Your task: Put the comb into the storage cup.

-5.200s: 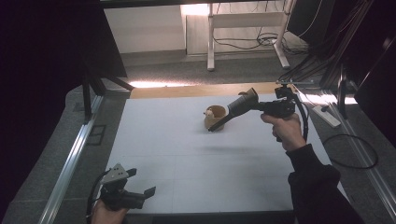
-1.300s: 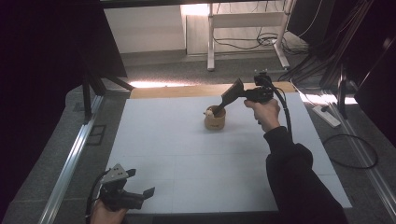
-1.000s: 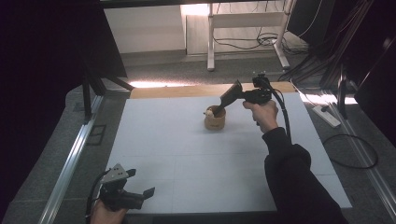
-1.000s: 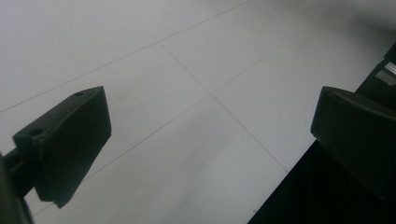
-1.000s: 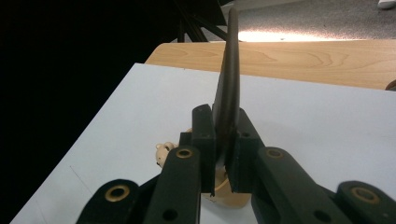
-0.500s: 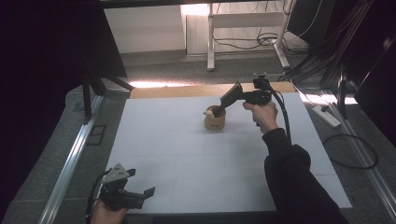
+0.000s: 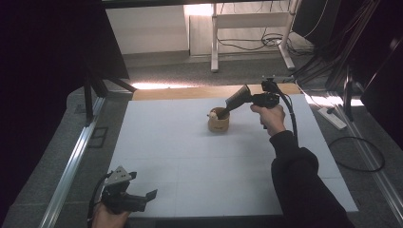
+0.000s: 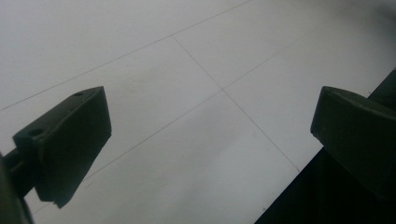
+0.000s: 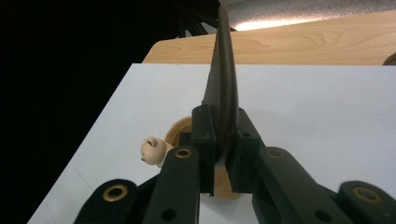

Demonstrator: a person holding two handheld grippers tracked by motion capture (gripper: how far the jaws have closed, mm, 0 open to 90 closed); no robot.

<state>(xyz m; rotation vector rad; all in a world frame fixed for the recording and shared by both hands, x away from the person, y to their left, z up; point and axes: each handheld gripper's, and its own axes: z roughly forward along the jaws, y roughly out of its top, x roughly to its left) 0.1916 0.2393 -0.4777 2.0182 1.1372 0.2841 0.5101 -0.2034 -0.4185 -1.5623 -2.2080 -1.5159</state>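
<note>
Dark, flat, paddle-shaped utensil (image 9: 224, 84), edge-on to my right gripper's camera, was the thing in hand: my right gripper (image 9: 223, 154) was clamped on its lower part, both jaws pressed against its sides. In the high view the same utensil (image 7: 236, 99) slanted down from my right hand toward the small round wooden cup (image 7: 218, 122), its low end at or just inside the rim; I could not tell whether it touched the bottom. That cup stood on the white tabletop (image 7: 190, 152), toward the far side and a little right of the middle. A small cream bear-shaped figure (image 9: 152, 150) sat at the cup's rim on the side nearer the dark edge of the tabletop.

I judged the job close to its end: the utensil had been carried to the cup and aimed into it, while seating it, letting go and drawing back were left.

My left gripper (image 7: 127, 194) rested at the near left corner of the tabletop, jaws wide apart over bare white surface, holding nothing.
</note>
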